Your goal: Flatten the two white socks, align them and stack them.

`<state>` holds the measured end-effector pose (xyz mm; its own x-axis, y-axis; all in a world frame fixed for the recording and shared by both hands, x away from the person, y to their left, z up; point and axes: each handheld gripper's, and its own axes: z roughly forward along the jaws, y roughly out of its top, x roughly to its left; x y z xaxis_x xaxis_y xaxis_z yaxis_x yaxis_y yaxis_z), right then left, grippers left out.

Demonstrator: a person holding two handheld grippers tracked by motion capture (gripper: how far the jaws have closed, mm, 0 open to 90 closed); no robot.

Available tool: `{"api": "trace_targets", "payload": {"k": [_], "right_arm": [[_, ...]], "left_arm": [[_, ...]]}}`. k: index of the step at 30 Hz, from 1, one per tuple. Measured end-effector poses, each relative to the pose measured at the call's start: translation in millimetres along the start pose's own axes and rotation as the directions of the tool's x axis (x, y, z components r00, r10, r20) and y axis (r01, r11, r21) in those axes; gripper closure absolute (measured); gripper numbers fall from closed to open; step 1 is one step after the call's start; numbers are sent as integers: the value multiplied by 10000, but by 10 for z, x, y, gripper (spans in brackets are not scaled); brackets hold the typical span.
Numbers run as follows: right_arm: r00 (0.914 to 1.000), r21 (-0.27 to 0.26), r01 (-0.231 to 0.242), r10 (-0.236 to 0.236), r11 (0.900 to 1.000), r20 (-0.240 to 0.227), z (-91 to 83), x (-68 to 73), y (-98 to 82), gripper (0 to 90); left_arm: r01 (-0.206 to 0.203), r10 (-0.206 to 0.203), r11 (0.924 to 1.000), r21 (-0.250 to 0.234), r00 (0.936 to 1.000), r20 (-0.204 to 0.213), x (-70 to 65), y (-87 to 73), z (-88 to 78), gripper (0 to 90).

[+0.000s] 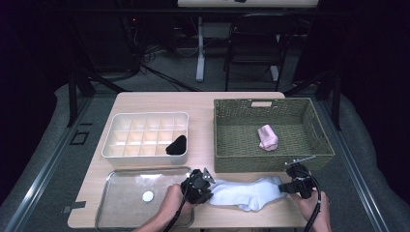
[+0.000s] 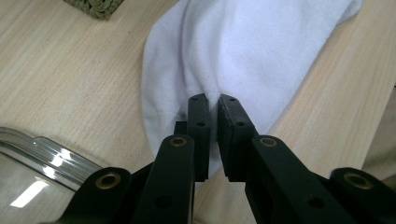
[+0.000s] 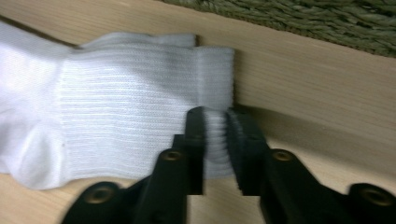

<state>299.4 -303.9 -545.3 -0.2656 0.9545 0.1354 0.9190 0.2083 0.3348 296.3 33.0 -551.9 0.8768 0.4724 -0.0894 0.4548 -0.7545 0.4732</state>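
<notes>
Sock work has us at the near edge of the counter, where the white sock lies flat in front of the woven basket. Our left gripper pinches a fold of its toe end, jaws nearly together on the cloth, just beside the metal tray. Our right gripper clamps the ribbed cuff at the other end. A pink sock lies in the basket, and a black sock sits in a corner cell of the white divider box.
</notes>
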Motion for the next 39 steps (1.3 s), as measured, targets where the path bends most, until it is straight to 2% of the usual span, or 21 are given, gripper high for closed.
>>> {"api": "trace_targets", "payload": {"k": [4,7,12,13,15,18,21,23,25,26,29,30,32,33,34,35,36,37,39], "right_arm": [[9997,130,152,-154,9998,189,-13,35,8,845],[9993,19,237,-238,9997,274,-48,57,9,849],[9984,-556,361,-336,9978,451,-261,133,9,849],[9987,-801,300,-266,9963,427,-280,154,4,850],[9979,-735,508,-477,9960,438,-339,195,14,849],[9965,-744,702,-665,9948,507,-398,273,21,849],[9954,-694,871,-841,9938,451,-417,336,29,847],[9958,-769,896,-877,9930,276,-403,364,38,845],[9946,-638,1001,-980,9929,345,-352,370,49,844],[9956,-676,900,-881,9936,307,-318,376,49,843],[9945,-285,1005,-996,9945,317,-175,332,58,837],[9962,-384,808,-795,9960,344,-122,334,50,831],[9934,-119,1045,-1038,9945,483,-89,310,52,820],[9921,-23,1089,-1086,9940,626,-71,302,50,791],[9918,-72,1122,-1116,9937,620,-64,295,48,779],[9925,-125,1099,-1091,9939,553,-57,287,45,753],[9943,-171,953,-943,9953,506,-50,281,41,719],[9948,-60,957,-954,9954,357,-55,264,44,711],[9951,-75,943,-940,9955,321,-45,255,42,684]], "left_arm": [[11,-11,9999,-135,10000,-6,2,7,-26,856],[79,-76,9996,-272,9999,103,24,16,-76,857],[169,-156,9993,-329,9991,398,81,30,-230,857],[154,-147,9995,-282,9996,239,85,29,-252,857],[207,-197,9996,-203,9987,466,121,14,-300,857],[366,-358,9992,-140,9979,531,168,-21,-354,856],[551,-547,9984,-96,9977,396,224,-54,-381,856],[634,-631,9980,-64,9975,330,261,-69,-384,855],[725,-725,9974,16,9969,312,283,-79,-363,853],[755,-758,9971,106,9966,314,288,-83,-340,852],[779,-785,9966,272,9966,242,288,-91,-276,839],[794,-799,9963,316,9967,146,287,-91,-258,823],[829,-832,9961,307,9965,85,287,-92,-246,791],[900,-905,9951,416,9958,107,295,-91,-221,731],[948,-953,9945,449,9954,80,303,-92,-216,687],[944,-948,9945,454,9955,80,311,-94,-217,678],[1031,-1032,9939,399,9947,0,314,-95,-219,652],[1055,-1053,9938,362,9944,-95,317,-96,-222,613],[1109,-1107,9931,390,9938,-76,314,-97,-212,592]]}}
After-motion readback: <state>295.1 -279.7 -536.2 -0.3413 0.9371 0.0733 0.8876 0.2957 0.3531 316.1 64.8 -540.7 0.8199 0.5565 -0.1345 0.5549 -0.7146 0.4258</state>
